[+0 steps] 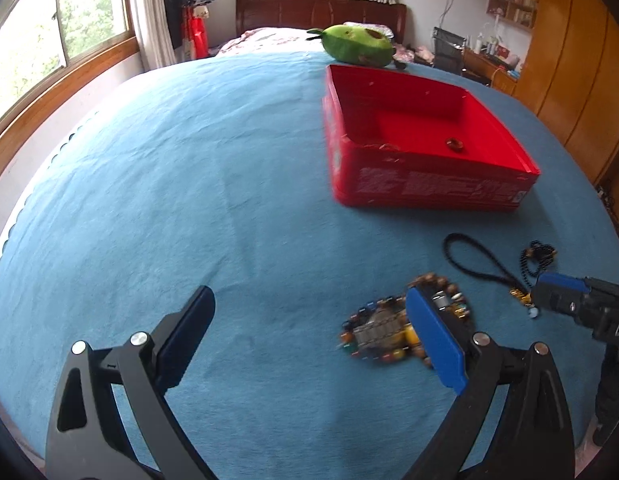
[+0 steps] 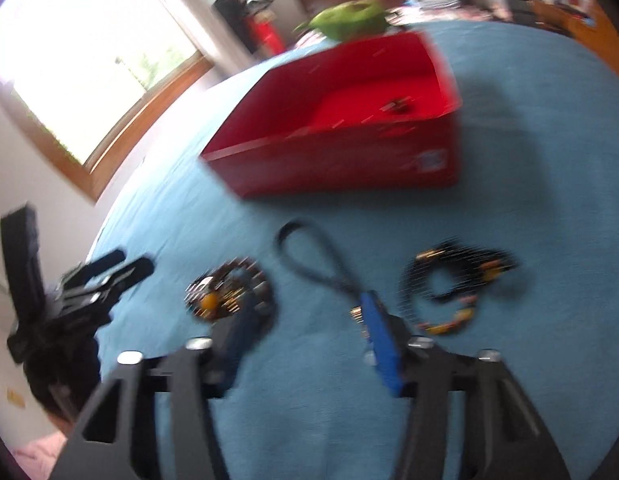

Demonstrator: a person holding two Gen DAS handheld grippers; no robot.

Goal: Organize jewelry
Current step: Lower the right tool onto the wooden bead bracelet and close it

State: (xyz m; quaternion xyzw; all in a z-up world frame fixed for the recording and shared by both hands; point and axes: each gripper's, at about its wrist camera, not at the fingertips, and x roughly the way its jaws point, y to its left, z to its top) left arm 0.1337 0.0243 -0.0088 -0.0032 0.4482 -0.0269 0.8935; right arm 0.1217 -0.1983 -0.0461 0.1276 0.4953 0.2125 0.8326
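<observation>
An open red box [image 1: 429, 188] stands on the blue bedspread [image 1: 169, 200] with a small ring [image 1: 455, 145] inside. A heap of coloured bead bracelets [image 1: 373, 332] lies in front of it, partly behind my left gripper's right finger. My left gripper [image 1: 309, 294] is open wide and holds nothing. A black cord loop [image 2: 309, 256] with a gold end and a black bead necklace [image 2: 457, 280] lie further right. My right gripper [image 2: 309, 300] is open over bare cloth, its right finger beside the cord's gold end. The right wrist view is blurred.
A green plush toy [image 1: 357, 46] lies behind the box. Windows line the left wall, with a wooden wardrobe [image 1: 581, 60] and a cluttered desk at the right. The bedspread's edge runs along the left.
</observation>
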